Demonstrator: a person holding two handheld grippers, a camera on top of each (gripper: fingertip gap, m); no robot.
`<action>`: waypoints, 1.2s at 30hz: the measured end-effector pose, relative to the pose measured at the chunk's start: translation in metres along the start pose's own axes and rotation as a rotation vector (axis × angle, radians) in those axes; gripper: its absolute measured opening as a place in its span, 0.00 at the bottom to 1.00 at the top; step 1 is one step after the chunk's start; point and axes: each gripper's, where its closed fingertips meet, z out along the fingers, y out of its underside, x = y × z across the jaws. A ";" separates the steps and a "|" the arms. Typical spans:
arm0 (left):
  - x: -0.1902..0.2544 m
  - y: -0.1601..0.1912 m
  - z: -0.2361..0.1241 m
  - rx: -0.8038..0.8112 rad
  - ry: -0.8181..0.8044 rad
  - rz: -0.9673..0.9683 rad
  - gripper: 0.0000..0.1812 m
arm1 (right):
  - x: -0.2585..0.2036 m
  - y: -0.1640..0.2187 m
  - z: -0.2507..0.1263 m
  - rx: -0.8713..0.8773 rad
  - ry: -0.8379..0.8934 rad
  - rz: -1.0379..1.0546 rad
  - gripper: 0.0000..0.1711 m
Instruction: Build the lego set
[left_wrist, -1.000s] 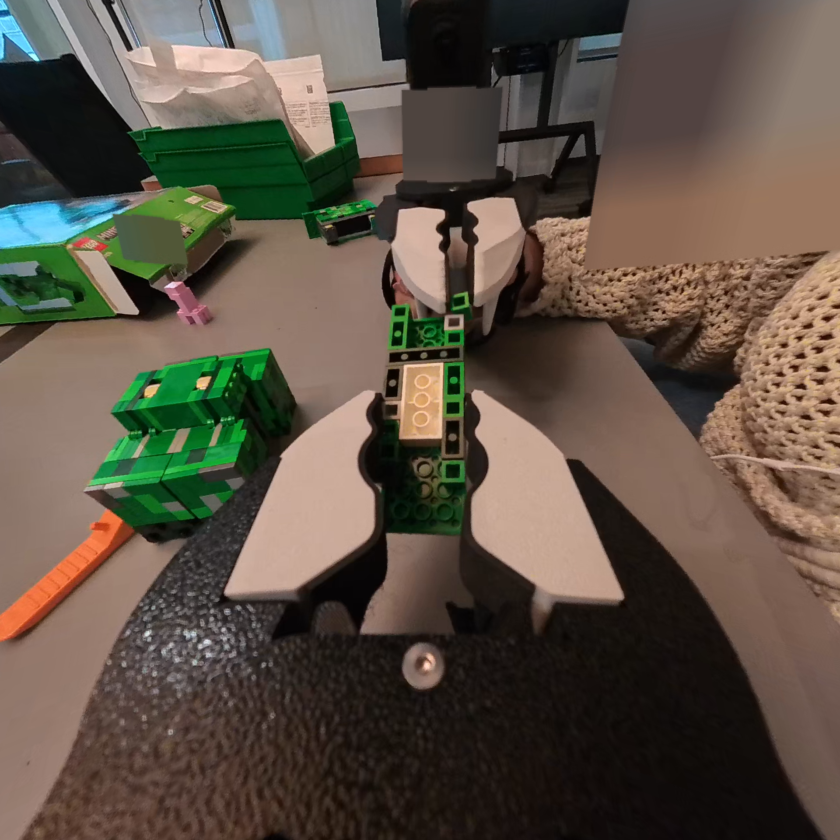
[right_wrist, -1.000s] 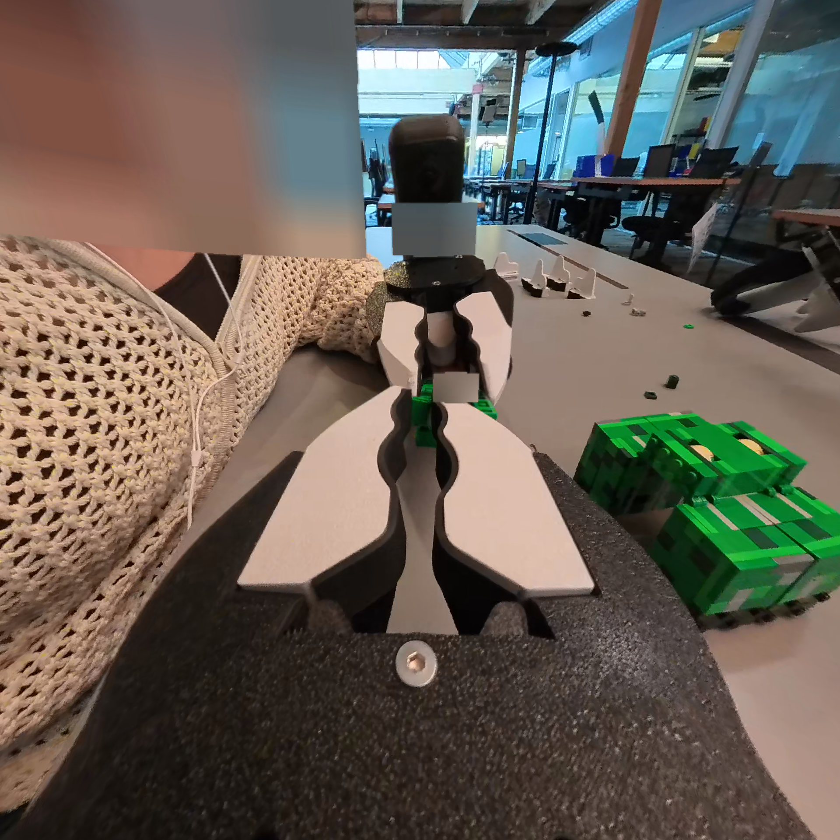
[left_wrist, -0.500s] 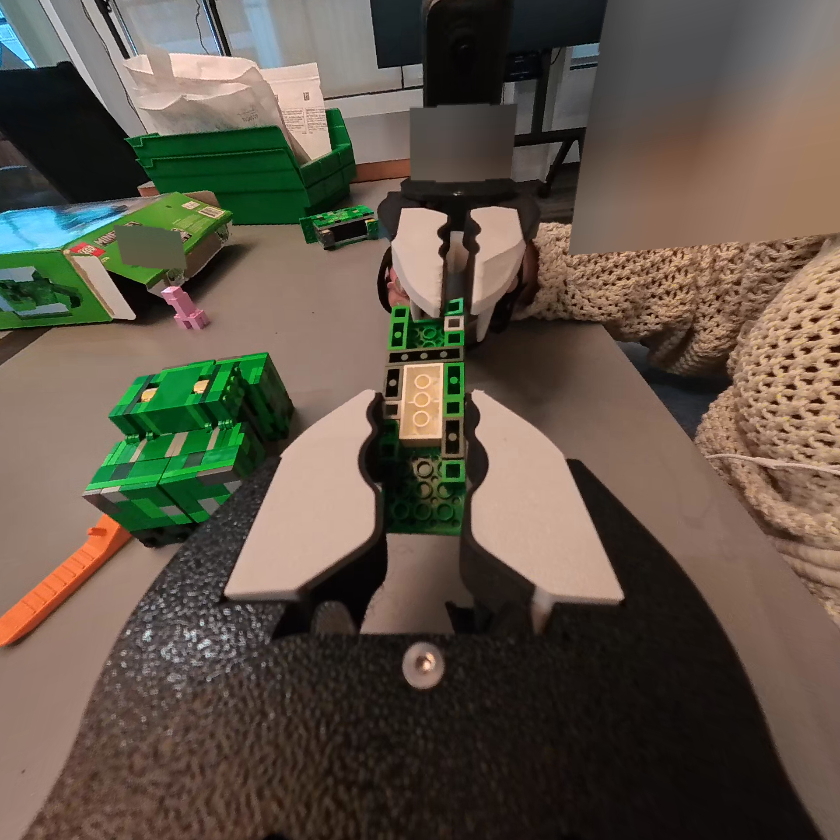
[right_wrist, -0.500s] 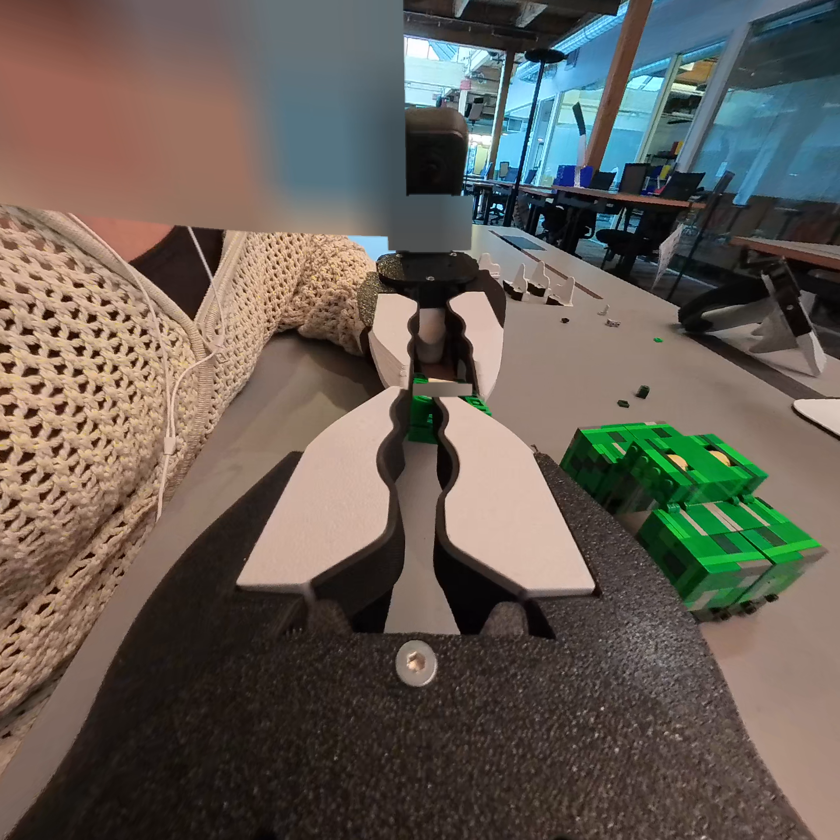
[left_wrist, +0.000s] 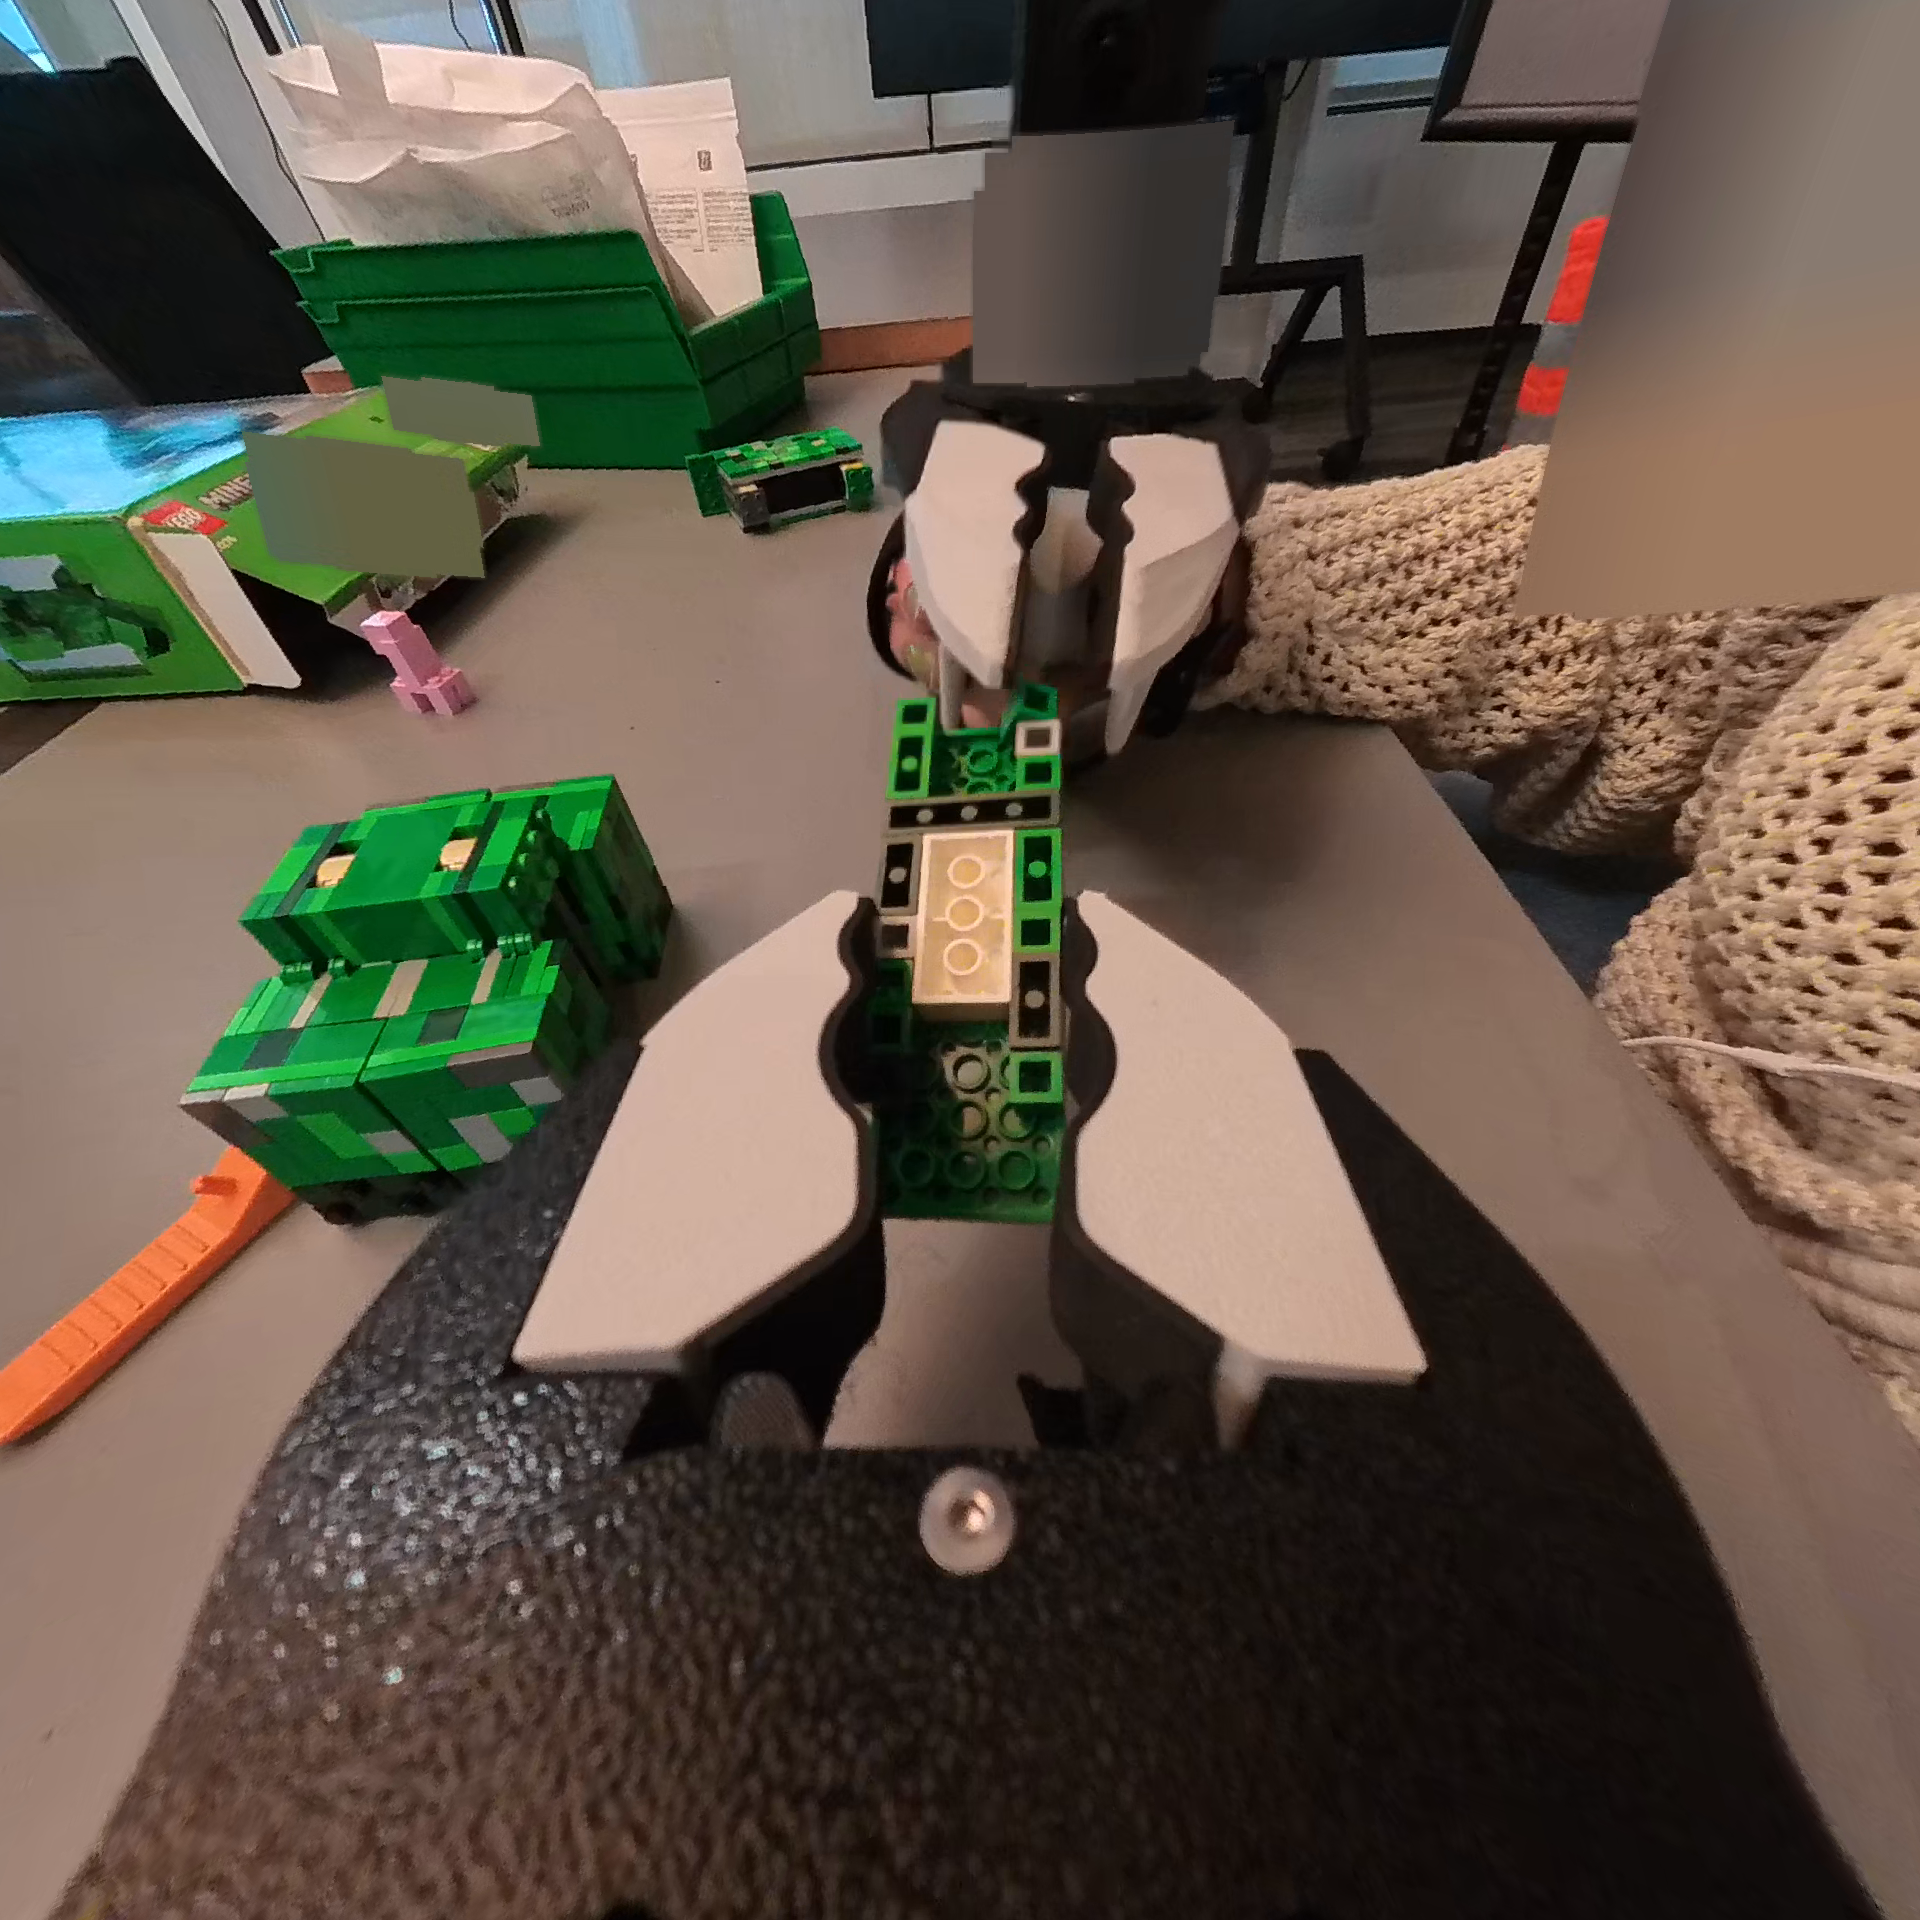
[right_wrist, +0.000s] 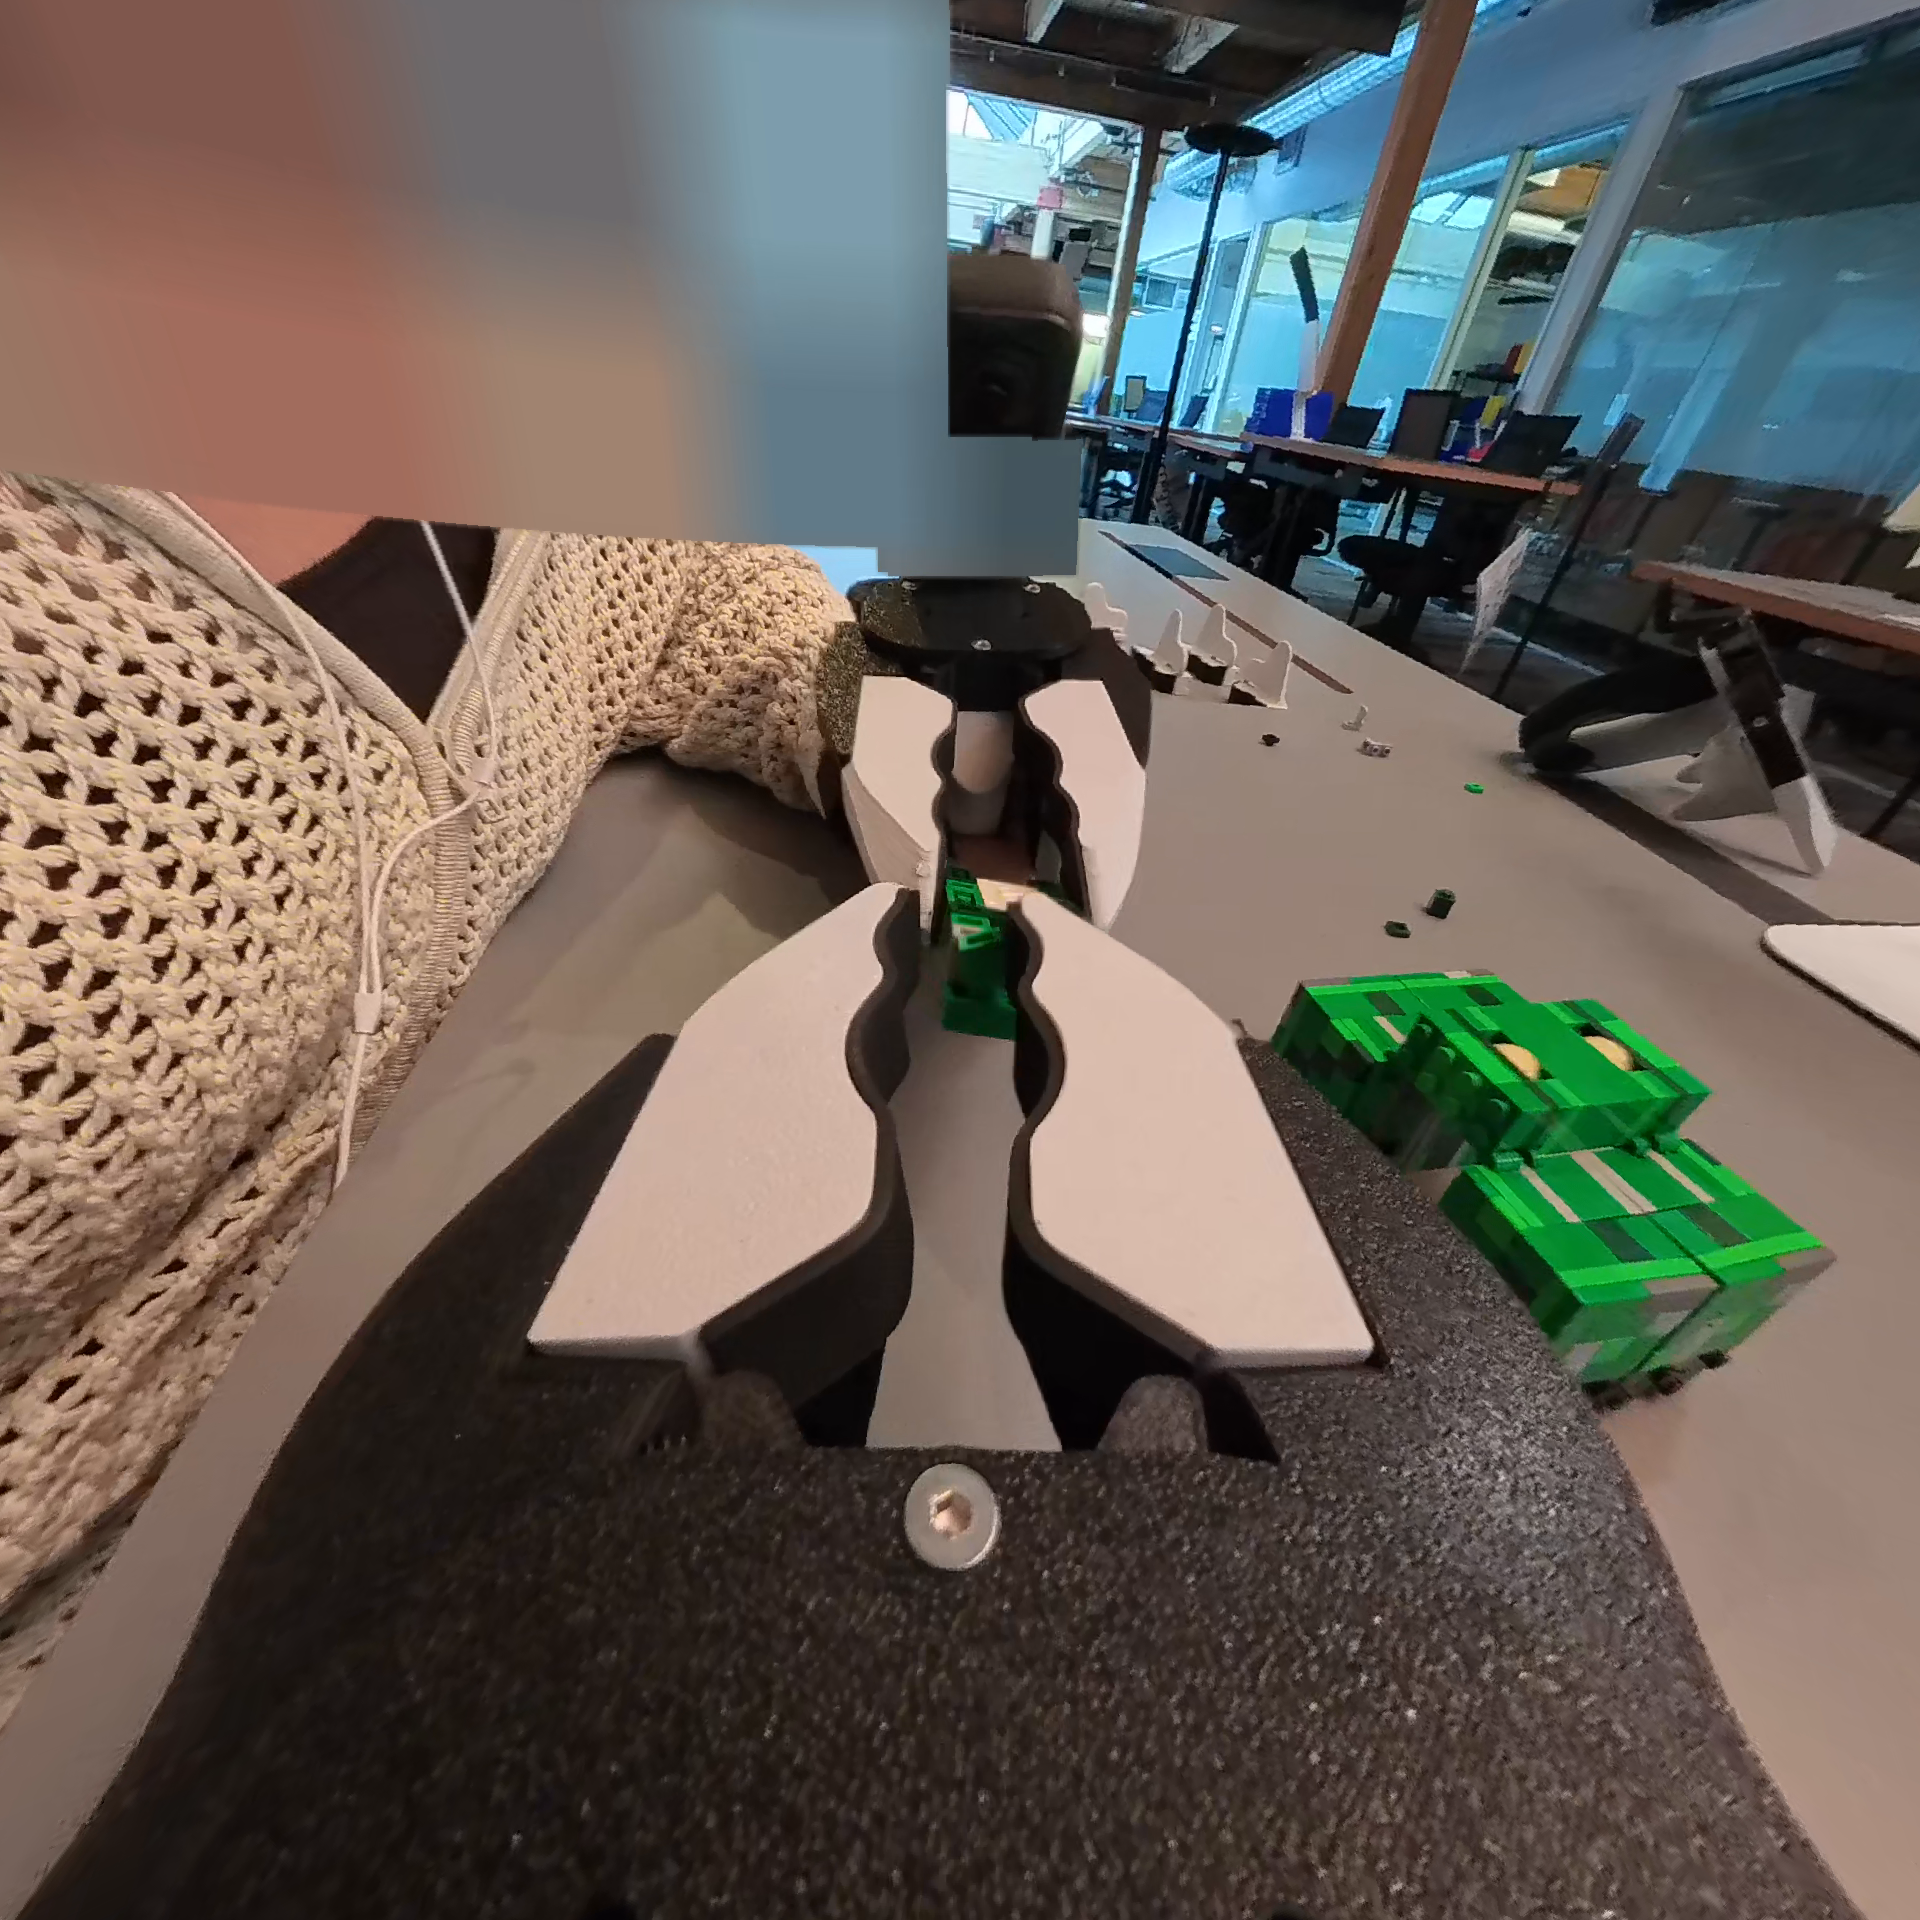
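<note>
Two tools on one piece right now. Left tool is clamped around the near end of a long green lego strip, underside up so you can see the tubes, with a tan brick set in the middle and black trim along the edges. Strip is held up off the grey worktop, pointing straight away from the left camera. Right tool comes in from the far side, nose to nose with the left one, and its tips are pinched at the far end of the strip. From the right wrist view you only get a sliver of green between that tool's fingers, so I can't tell how much of it is actually gripped.

Off to the left tool's side sits a chunky green build, resting on the worktop, well clear of both tools. Just beside it is an orange brick separator. Further back: a pink figure, the set's green box, a small green-and-black module and stacked green bins with paper bags in them. Knit sleeves along the worktop edge.
</note>
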 end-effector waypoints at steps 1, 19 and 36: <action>-0.001 0.001 0.000 -0.006 -0.006 -0.006 0.19 | 0.001 -0.001 -0.001 -0.003 0.013 -0.013 0.09; 0.003 0.008 0.005 -0.064 0.019 0.015 0.19 | -0.001 0.018 -0.005 -0.240 0.095 -0.158 0.05; 0.005 0.010 0.006 -0.081 0.015 0.056 0.19 | 0.000 0.018 -0.004 -0.203 0.007 0.190 0.00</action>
